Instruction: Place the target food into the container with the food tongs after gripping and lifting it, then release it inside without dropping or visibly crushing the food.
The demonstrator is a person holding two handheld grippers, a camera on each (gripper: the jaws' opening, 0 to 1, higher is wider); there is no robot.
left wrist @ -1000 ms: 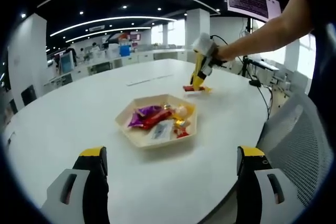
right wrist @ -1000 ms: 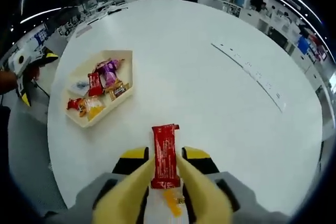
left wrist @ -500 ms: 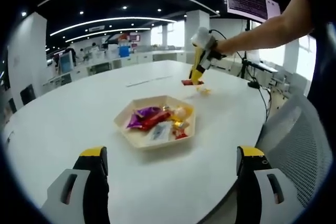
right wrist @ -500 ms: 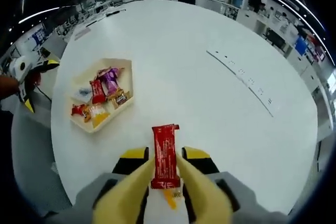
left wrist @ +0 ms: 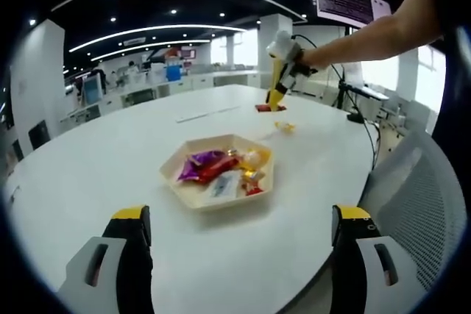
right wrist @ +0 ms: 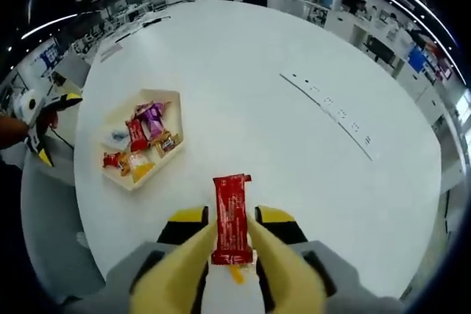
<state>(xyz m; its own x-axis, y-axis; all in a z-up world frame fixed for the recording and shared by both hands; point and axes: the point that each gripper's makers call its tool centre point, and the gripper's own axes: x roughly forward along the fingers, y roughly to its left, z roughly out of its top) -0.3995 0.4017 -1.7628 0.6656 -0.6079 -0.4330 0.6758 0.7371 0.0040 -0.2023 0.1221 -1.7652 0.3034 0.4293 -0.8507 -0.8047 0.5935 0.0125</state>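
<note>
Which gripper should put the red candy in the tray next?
The right gripper. Its yellow tongs are already shut on the long red candy wrapper, above the white table. The left gripper is open, holding nothing, near the beige hexagonal tray.

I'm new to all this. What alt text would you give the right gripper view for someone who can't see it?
A yellow claw grips a red snack packet above a round white table. To its left on the table sits a cream six-sided tray of wrapped sweets, and a small orange packet lies on the table below the claw.
</note>
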